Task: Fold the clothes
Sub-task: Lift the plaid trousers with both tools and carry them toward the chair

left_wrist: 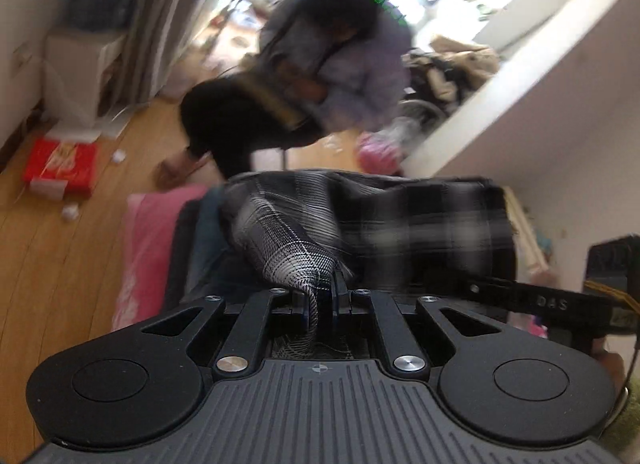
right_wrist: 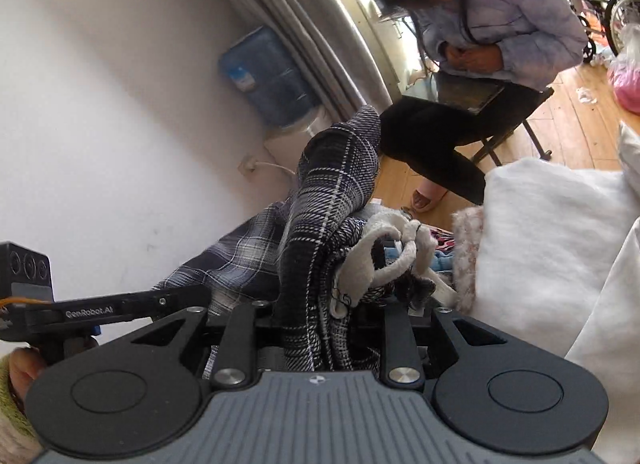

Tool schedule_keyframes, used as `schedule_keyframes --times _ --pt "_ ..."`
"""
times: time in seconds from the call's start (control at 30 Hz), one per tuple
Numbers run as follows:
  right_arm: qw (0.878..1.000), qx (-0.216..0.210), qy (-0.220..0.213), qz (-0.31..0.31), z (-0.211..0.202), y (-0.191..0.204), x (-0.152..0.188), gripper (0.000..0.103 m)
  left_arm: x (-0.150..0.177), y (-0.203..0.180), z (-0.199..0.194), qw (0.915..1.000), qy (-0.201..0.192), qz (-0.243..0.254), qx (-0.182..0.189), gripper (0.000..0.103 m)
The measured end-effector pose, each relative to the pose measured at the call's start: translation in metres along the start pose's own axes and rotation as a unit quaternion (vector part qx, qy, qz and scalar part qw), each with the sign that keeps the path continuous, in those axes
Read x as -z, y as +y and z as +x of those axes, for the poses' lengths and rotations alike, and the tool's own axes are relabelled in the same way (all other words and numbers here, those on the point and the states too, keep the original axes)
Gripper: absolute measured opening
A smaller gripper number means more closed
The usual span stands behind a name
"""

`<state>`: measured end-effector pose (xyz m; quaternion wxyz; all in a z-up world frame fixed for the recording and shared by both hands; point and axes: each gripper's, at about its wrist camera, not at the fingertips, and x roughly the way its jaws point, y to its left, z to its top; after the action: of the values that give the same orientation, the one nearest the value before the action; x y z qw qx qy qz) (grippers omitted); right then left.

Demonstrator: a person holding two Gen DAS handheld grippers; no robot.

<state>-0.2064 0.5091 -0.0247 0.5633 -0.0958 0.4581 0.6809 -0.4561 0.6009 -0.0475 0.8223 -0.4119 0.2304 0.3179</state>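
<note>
Garment: a black-and-white plaid garment lay across the middle of the left wrist view, over what looked like a bed with a pink cover at the left edge.
Left gripper: its fingers were nearly closed, pinching a narrow fold of the plaid cloth at lower centre.
Right gripper: its fingers stood narrowly apart around a thick bunch of the same plaid cloth, clamped on it; a cream fleecy lining or collar showed just right of the bunch.
Surroundings: white bedding filled the right of the right wrist view; a seated person was at upper right, well apart from the cloth.
Step in hand: probably carrying both held points down to lay the garment flat.
Doing it well: keep both grips firm, pull the hands apart so the edge goes taut, and lower evenly.
Risk: the right side's bulky bunch could hide a crease; the lining might roll under.
</note>
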Motion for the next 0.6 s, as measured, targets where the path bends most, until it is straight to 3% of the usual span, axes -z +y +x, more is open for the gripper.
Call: schedule_keyframes --times 0.1,0.2,0.27,0.33,0.43,0.47,0.53,0.6 --pt "1.000 -0.009 -0.013 -0.006 0.001 -0.004 0.003 0.027 -0.005 0.006 0.001 0.9998 -0.007 0.012 -0.013 0.007" --pt "1.000 -0.012 -0.022 -0.015 0.005 -0.007 0.006 0.027 -0.011 0.003 -0.010 0.9995 -0.025 0.020 -0.001 0.007" --pt "1.000 0.014 -0.005 -0.015 0.019 -0.011 0.003 0.030 -0.013 -0.001 -0.014 0.9983 -0.039 0.042 0.013 0.007" --pt "0.999 0.049 0.016 -0.015 0.030 -0.014 0.002 0.038 -0.014 0.004 -0.006 0.9986 -0.026 0.045 0.008 0.008" --pt "0.999 0.049 0.013 -0.005 0.024 -0.018 0.000 0.050 -0.015 0.023 0.016 0.9995 0.003 0.030 -0.011 0.015" --pt "0.999 0.042 0.004 -0.003 0.017 -0.018 0.000 0.054 -0.016 0.032 0.020 0.9998 0.005 0.017 -0.008 0.023" --pt "0.999 0.037 -0.022 -0.003 0.004 -0.020 -0.001 0.057 -0.020 0.045 0.024 0.9995 0.023 -0.001 0.021 0.029" --pt "0.998 0.038 -0.055 0.000 -0.012 -0.021 -0.002 0.059 -0.024 0.053 0.025 0.9981 0.043 -0.006 0.042 0.042"
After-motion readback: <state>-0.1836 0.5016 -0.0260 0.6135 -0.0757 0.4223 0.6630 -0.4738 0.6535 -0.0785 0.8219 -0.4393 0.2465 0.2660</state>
